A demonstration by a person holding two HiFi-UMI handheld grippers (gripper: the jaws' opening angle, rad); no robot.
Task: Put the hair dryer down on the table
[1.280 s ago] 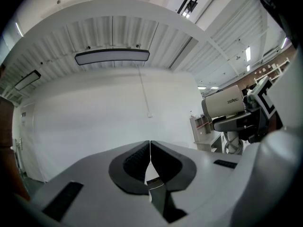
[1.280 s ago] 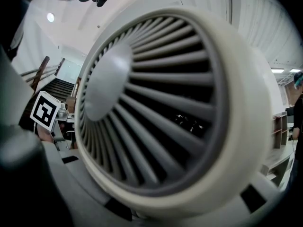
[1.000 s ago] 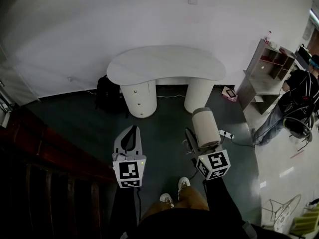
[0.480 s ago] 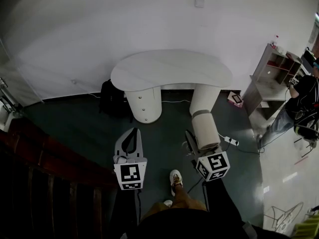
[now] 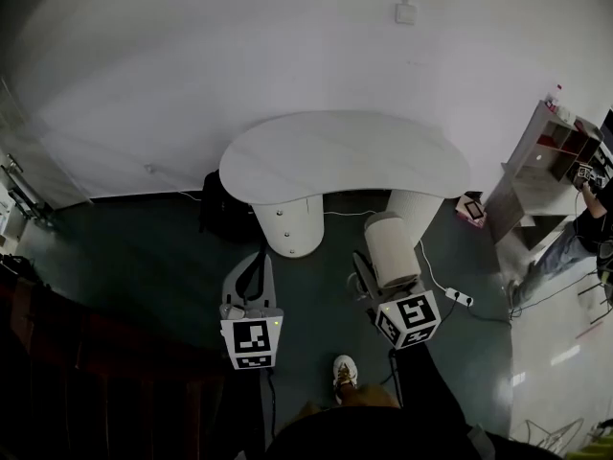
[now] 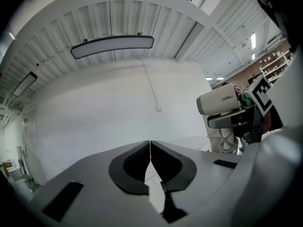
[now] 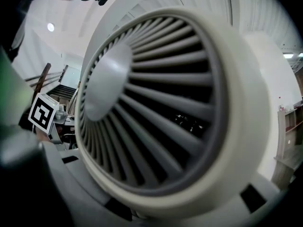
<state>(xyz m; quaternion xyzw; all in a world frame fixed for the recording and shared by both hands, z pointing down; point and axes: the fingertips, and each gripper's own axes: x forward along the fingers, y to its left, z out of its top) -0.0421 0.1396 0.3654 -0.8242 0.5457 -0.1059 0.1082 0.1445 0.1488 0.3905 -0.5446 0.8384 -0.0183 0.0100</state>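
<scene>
Person stands w/ a gripper in each hand, facing a white kidney-shaped table [image 5: 345, 151]. Right gripper [image 5: 379, 282] is clamped on the hair dryer [image 5: 393, 250], which is carried in the air over the dark floor [image 5: 163, 257]. It is near the table but short of it, nose twd the table's right pedestal. Dryer: fat cream barrel, darker rim at the far end. Its rear is a round grille of radial vanes around a smooth centre cap. Left gripper [image 5: 251, 264], alongside and apart from the dryer, has jaws pressed together w/ nothing betw. them.
</scene>
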